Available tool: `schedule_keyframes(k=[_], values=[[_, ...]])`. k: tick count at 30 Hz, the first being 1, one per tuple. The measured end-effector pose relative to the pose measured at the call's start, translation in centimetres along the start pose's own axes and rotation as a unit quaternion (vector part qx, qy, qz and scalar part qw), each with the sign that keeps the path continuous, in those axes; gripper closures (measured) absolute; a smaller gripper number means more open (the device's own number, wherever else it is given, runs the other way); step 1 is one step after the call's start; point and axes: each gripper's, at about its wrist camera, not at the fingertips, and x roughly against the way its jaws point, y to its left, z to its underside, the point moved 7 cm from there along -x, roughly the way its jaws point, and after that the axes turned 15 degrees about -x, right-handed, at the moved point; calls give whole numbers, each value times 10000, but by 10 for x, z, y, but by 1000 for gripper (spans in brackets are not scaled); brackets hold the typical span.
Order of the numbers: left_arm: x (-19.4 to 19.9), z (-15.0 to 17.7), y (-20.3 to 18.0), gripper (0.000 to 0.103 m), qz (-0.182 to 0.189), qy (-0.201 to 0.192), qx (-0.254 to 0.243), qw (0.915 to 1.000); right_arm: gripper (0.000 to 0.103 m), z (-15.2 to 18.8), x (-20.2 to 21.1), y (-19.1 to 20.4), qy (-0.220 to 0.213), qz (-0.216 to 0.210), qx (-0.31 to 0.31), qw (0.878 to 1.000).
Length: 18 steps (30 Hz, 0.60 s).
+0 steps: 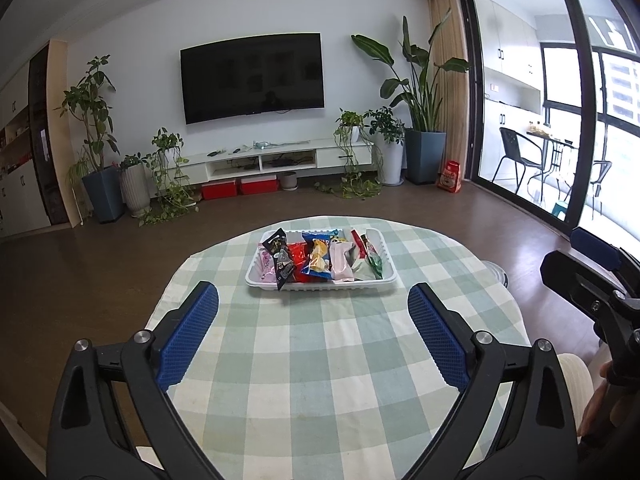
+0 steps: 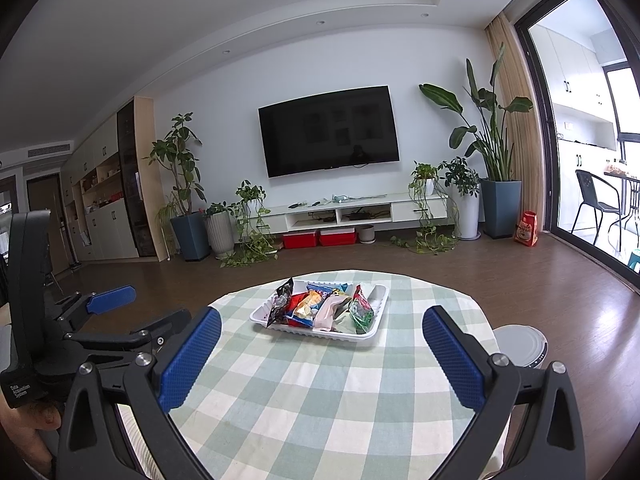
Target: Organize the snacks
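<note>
Snacks (image 1: 316, 258) packed in a white tray (image 1: 382, 282) near the far edge of our bench (image 1: 320, 360), both tools held back.

We hold the left tool (image 1: 313, 334) and the right tool (image 2: 322, 354) over the near edge of the checked cloth, each with its blue pads spread wide and nothing between them. Packets lie side by side in the tray: black, red, blue, pink and green wrappers, well apart from either tool.
</note>
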Motion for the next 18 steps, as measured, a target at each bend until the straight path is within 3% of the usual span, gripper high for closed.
schedule_keyframes(k=[7, 10, 12, 18], values=[[-13, 11, 4, 6, -163, 132, 308, 9993, 0, 5, 0, 10, 88, -19, 11, 10000], [-16, 21, 9, 0, -447, 263, 610, 9968, 0, 9, -2, 12, 129, -29, 1, 9999], [-26, 27, 5, 0, -143, 487, 688, 9963, 0, 11, -6, 9, 171, -37, -25, 9998], [-42, 35, -5, 0, -292, 652, 653, 9953, 0, 17, -12, 9, 273, -42, -52, 9996]])
